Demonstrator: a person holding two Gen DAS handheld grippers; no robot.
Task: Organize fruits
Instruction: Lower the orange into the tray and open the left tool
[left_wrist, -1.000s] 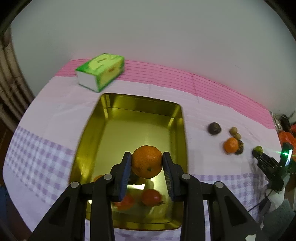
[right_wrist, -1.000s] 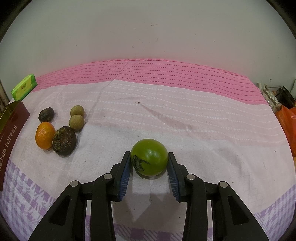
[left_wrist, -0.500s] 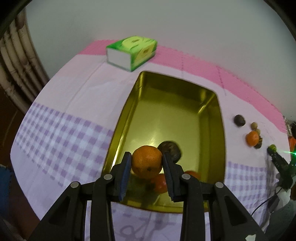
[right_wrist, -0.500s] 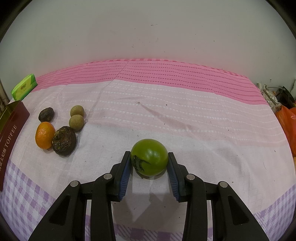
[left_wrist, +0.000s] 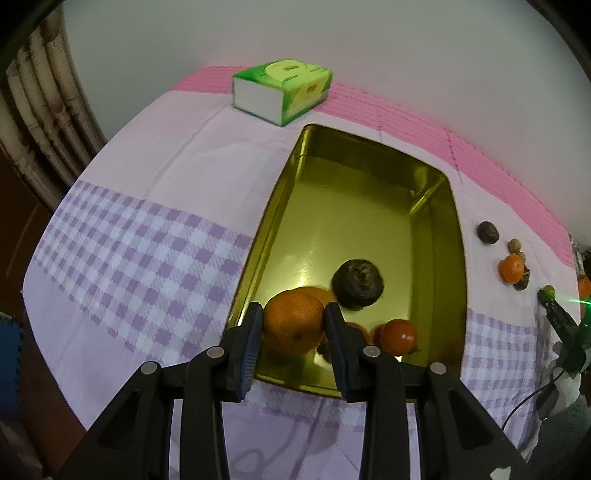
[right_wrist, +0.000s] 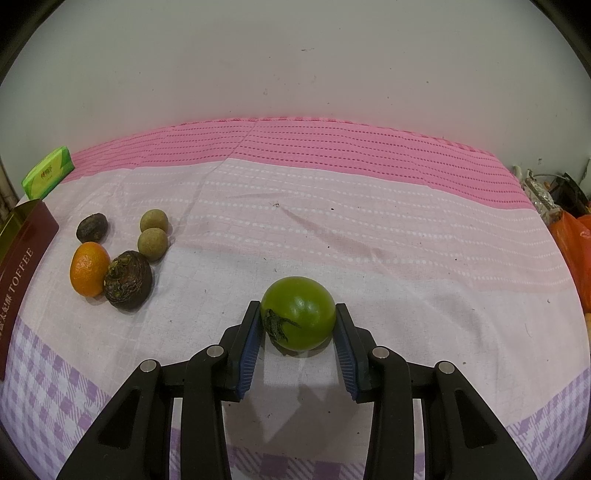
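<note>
In the left wrist view my left gripper (left_wrist: 294, 312) is shut on an orange (left_wrist: 291, 326), held just above the near left corner of a gold tin (left_wrist: 369, 206). Inside the tin lie a dark brown fruit (left_wrist: 357, 283) and a red tomato (left_wrist: 398, 336); another orange-red fruit is mostly hidden behind my finger. In the right wrist view my right gripper (right_wrist: 298, 325) is shut on a green tomato (right_wrist: 299, 314) that rests on the tablecloth. Both blue pads touch its sides.
Left of the green tomato lie an orange (right_wrist: 88, 268), a large dark fruit (right_wrist: 128, 279), two tan round fruits (right_wrist: 152, 242) and a small dark one (right_wrist: 92, 228). The tin's brown side (right_wrist: 22, 258) is beyond them. A green tissue pack (left_wrist: 282, 92) sits behind the tin.
My left gripper carried the orange leftwards and lower, toward the tin's near left corner, and rolled a little. The right gripper and green tomato stayed put.
</note>
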